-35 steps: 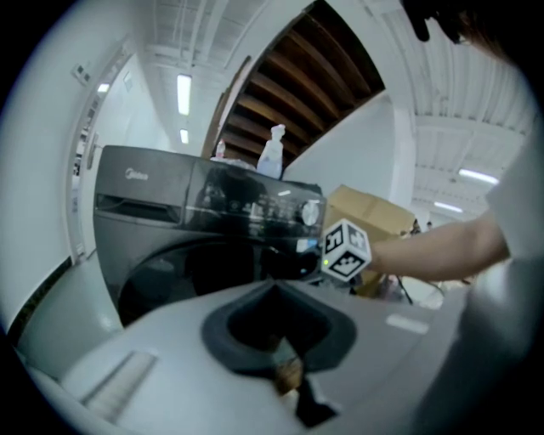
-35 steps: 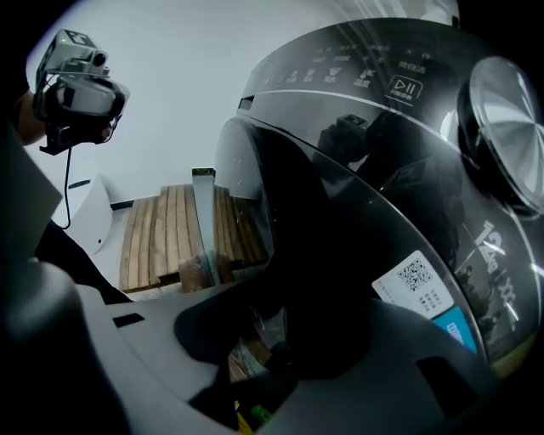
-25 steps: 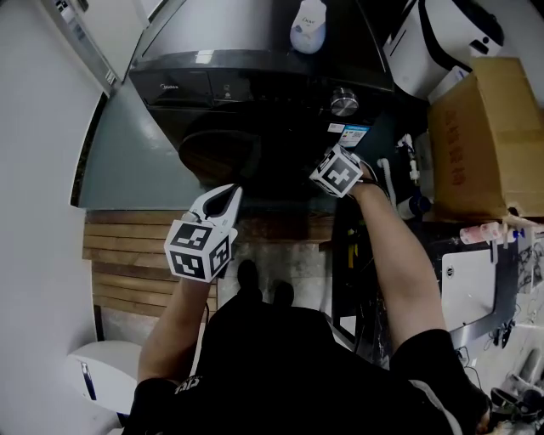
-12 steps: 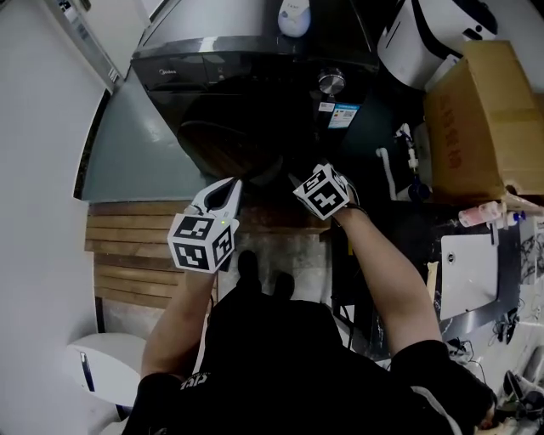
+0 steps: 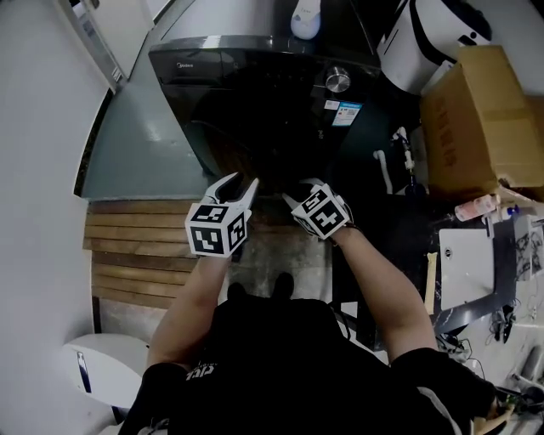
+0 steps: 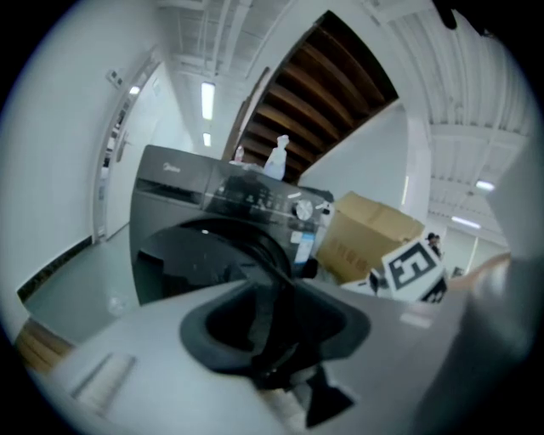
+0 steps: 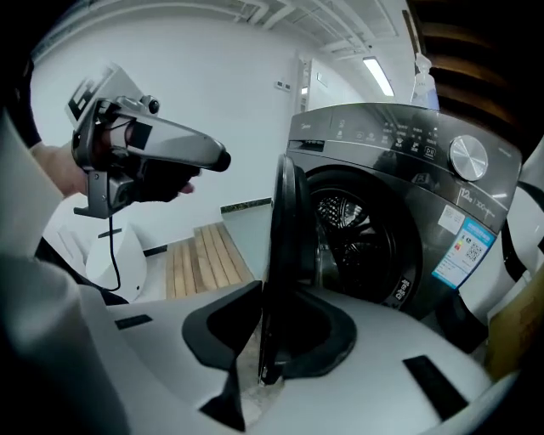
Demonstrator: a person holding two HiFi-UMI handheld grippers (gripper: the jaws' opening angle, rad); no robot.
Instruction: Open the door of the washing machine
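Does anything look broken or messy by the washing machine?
Nothing looks broken or spilled. The washing machine has its door swung wide open, showing the drum inside, and the bottle on top stands upright.

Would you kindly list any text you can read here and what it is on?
"Midea": washing machine panel, faint.
"12": below the dial, rest blurred.
Energy label, cardboard box print, bottle label: too small or blurred.
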